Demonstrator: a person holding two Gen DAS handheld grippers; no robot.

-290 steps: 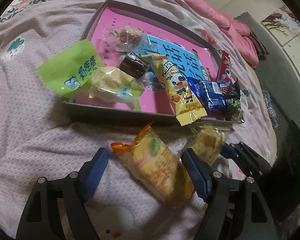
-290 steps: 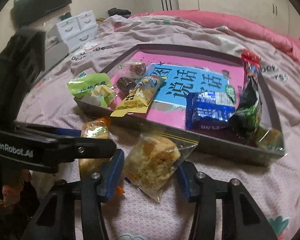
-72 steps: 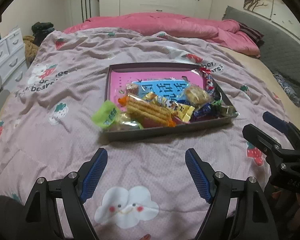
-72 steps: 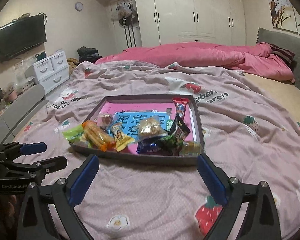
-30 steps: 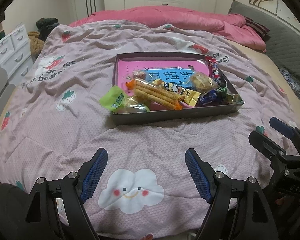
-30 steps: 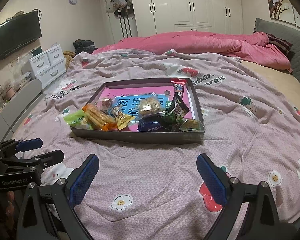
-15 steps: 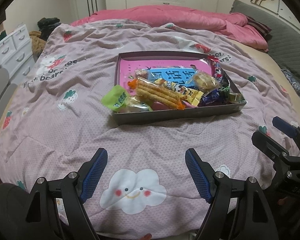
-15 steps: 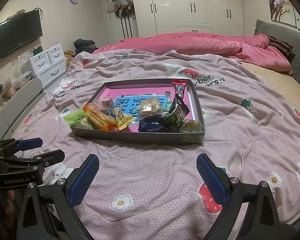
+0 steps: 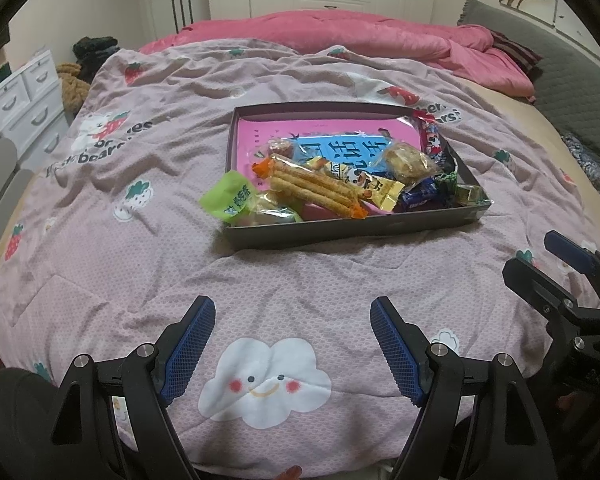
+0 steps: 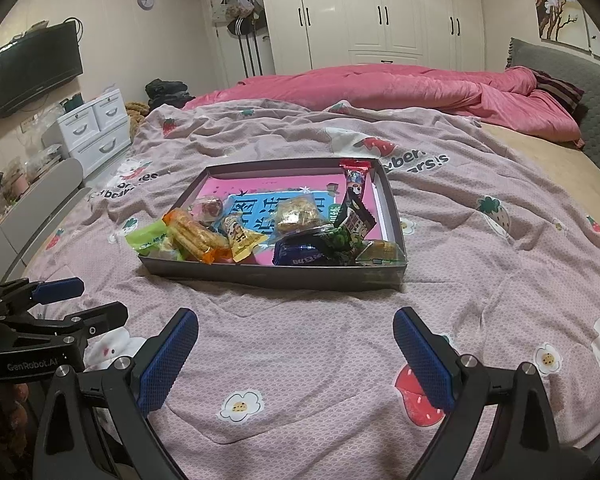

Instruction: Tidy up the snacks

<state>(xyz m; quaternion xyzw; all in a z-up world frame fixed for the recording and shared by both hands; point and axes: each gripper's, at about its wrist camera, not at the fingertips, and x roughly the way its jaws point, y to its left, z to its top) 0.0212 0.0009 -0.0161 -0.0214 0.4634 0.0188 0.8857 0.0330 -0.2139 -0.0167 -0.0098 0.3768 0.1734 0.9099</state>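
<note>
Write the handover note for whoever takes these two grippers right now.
Left gripper: jaws open, empty, above the pink quilt, short of the tray.
Right gripper: jaws open, empty, likewise short of the tray.
Things: every snack in view lies in the shallow grey cardboard tray, crowded at its near end. The green packet hangs over the tray's left wall.
Done: no snack is seen loose on the quilt.
Left: perhaps tuck the green packet fully inside; otherwise the job looks finished.

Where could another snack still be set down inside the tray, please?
The far strip of the tray, behind the red sweet and the crumbly cake pack, shows bare pink liner. The near half is piled with wrappers.
</note>
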